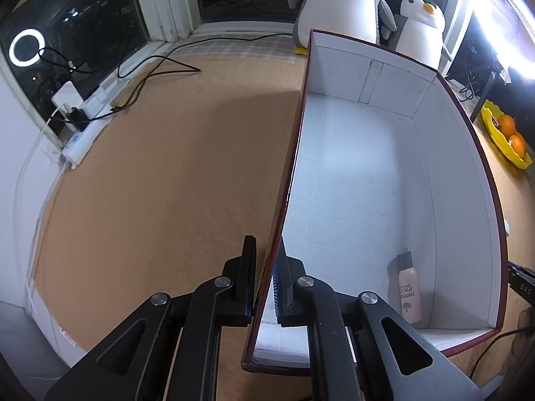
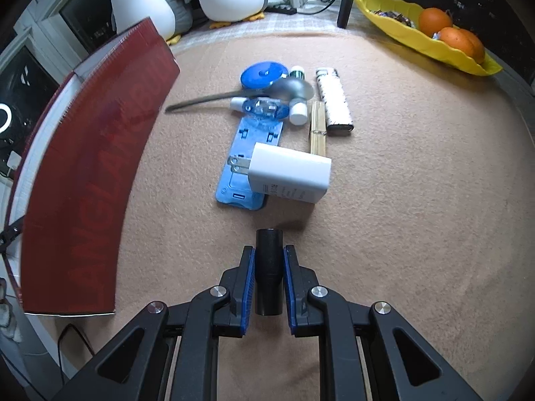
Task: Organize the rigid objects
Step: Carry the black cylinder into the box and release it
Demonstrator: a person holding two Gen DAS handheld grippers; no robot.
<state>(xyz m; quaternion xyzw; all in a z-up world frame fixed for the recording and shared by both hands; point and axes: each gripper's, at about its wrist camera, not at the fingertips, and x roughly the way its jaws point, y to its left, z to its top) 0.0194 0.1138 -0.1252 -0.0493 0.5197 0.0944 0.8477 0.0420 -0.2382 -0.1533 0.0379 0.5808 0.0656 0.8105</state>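
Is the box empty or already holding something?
Not empty: one pale bottle stands in a near corner of the box; the rest of its white floor is bare.

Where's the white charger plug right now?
Right wrist view, centre: the white charger plug lies on the mat, overlapping the blue plastic holder, just beyond the black cylinder in the right gripper.

The box (image 1: 367, 173) is white inside and dark red outside, with paler red lettering on its wall. Beside it on the tan felt mat (image 2: 418, 200) lie a white charger (image 2: 291, 177), a translucent blue holder (image 2: 247, 163), a black tube (image 2: 268, 270), a white lighter (image 2: 334, 103) with small dark specks, and pale wooden sticks (image 2: 317, 127). Beyond the box from the mat's near edge, a yellow tray (image 2: 401, 30) holds oranges (image 2: 448, 30).
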